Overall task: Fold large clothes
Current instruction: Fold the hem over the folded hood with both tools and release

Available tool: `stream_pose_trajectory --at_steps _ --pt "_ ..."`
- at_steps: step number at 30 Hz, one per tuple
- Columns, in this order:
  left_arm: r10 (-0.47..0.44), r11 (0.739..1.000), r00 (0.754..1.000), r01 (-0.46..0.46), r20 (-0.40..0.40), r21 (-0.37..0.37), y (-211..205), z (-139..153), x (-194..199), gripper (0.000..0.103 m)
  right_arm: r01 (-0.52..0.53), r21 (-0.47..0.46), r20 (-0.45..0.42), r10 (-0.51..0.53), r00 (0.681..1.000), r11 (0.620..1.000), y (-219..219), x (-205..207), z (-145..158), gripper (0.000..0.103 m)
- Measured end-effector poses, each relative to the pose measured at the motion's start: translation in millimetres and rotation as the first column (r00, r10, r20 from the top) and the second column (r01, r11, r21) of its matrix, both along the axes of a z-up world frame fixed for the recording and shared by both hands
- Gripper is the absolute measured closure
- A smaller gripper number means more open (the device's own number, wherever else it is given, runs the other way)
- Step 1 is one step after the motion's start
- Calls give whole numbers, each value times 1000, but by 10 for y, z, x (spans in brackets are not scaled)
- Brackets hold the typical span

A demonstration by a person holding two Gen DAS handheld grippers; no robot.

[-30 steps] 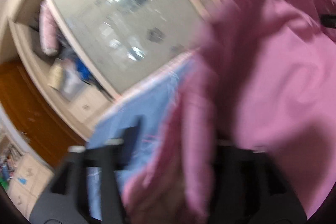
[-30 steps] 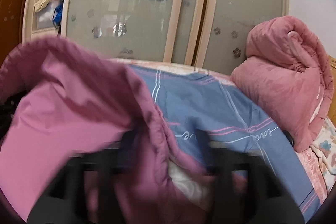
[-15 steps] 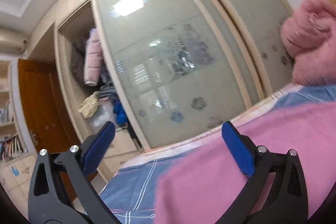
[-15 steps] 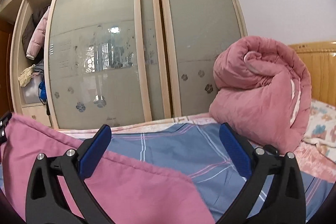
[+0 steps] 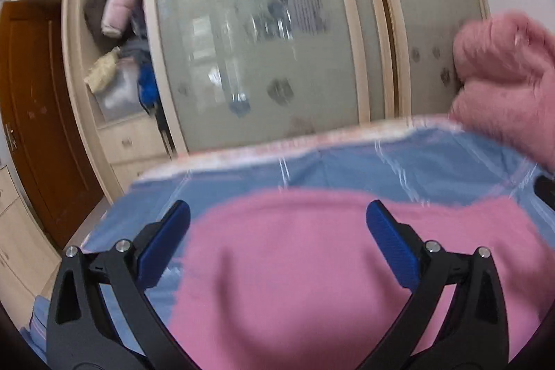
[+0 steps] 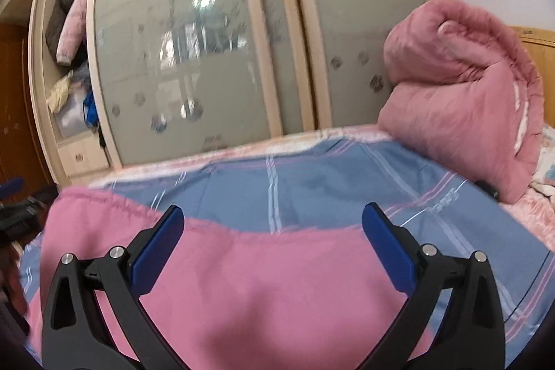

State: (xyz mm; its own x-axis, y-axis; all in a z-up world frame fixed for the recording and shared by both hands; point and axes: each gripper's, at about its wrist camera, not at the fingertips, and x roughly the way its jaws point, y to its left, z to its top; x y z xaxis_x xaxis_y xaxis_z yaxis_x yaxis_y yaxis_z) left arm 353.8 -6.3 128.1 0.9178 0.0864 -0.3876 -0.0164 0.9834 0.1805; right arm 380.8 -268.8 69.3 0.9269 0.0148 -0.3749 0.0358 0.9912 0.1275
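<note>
A large pink garment (image 5: 295, 273) lies on the blue plaid bed sheet (image 5: 333, 165), below and in front of both grippers; it also shows in the right wrist view (image 6: 242, 286). My left gripper (image 5: 277, 224) is open and empty, held above the garment. My right gripper (image 6: 274, 227) is open and empty too, above the garment's near part. The sheet (image 6: 312, 189) stretches beyond the garment's far edge. The left wrist view is blurred by motion.
A rolled pink quilt (image 6: 464, 99) sits at the bed's right end by the wooden headboard (image 6: 541, 51). A wardrobe with frosted sliding doors (image 6: 215, 51) stands behind the bed. Its left section (image 5: 114, 51) is open, holding clothes. A brown door (image 5: 31, 113) is far left.
Both grippers let go of the pink garment and opened; it dropped onto the bed. Since half a second ago both views have tilted down toward the garment.
</note>
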Motion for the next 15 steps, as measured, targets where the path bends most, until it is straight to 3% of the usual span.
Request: stream_pose_trajectory --at_steps 2,5,7,9,12,15 --pt "23 997 998 -19 -53 71 -165 -226 153 2 -22 -23 -45 21 999 999 227 176 -107 1" --pt "87 981 992 -70 -87 183 -351 -677 400 2 -50 -134 -129 33 991 990 564 466 -339 1" --pt "106 976 988 -81 -114 202 -359 -887 461 2 -38 -167 -174 9 985 985 637 622 -549 1" --pt "93 986 982 -68 -165 149 -257 -1023 573 2 -33 -149 -239 -4 971 988 609 763 -774 1" --pt "61 998 970 -52 -236 42 -88 -1174 713 2 -28 -111 -265 -2 964 993 564 879 -983 1" --pt "59 998 969 -60 -239 6 -48 -1329 795 2 -21 -127 -267 -14 964 992 593 933 -1124 1"
